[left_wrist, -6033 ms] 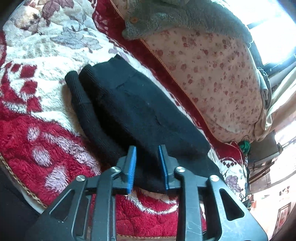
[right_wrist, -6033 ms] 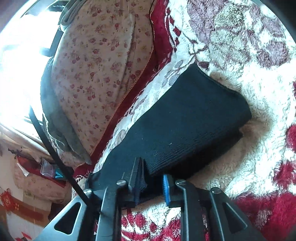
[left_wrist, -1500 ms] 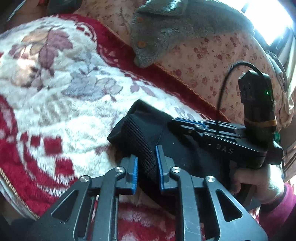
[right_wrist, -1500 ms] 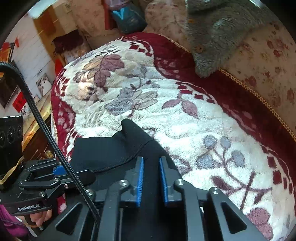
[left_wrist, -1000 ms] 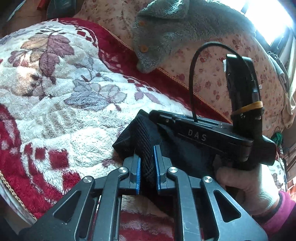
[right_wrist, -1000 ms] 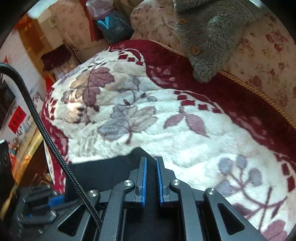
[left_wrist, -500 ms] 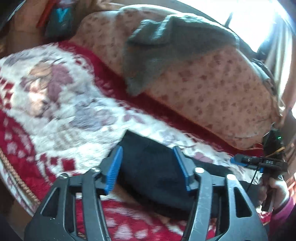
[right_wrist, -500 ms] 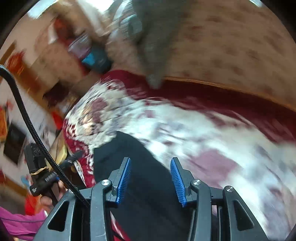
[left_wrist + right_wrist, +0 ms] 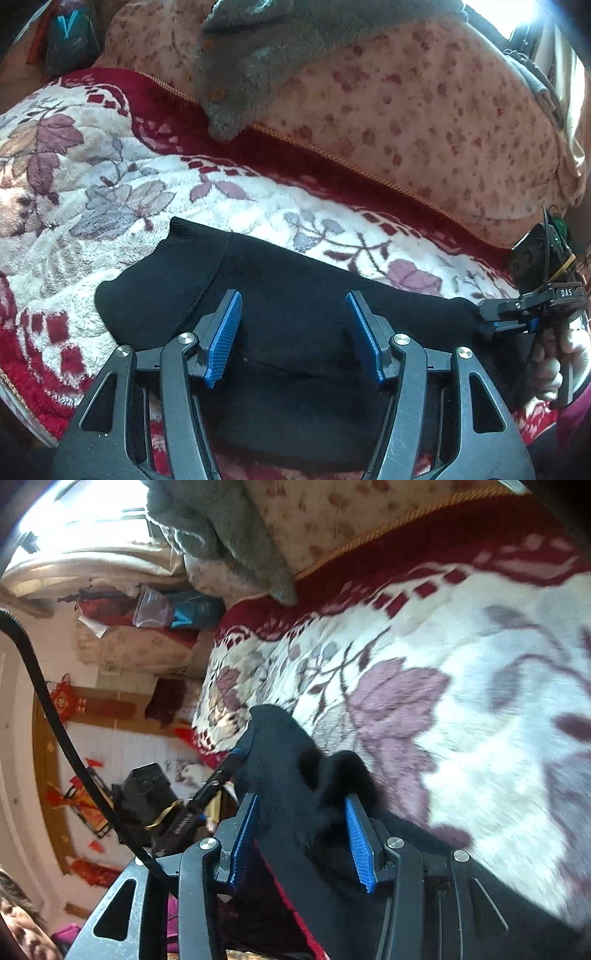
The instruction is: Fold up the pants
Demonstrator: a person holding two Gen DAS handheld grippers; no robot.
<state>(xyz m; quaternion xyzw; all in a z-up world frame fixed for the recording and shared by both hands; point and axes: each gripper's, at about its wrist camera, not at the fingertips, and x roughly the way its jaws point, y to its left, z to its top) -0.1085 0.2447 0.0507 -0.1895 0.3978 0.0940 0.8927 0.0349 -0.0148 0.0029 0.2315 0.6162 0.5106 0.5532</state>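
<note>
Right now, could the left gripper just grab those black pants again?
Probably yes. The left gripper is open, just above the folded black pants on the floral blanket, with nothing between them. The right gripper stays off at the far end.

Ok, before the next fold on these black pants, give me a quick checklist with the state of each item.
1. Left gripper released: ok, its jaws have just opened wide and press no cloth.
2. Right gripper released: ok, its jaws have just been opening, and the cloth between them is not pinched.
3. Black pants lying on the floral blanket: ok, folded into a long band.
4. Band flat: not ok, a hump stands up by the right gripper.
5. Edges of the layers lined up: cannot tell, black on black.
6. Grey fleece garment clear of the pants: ok, it rests on the quilt behind.
</note>
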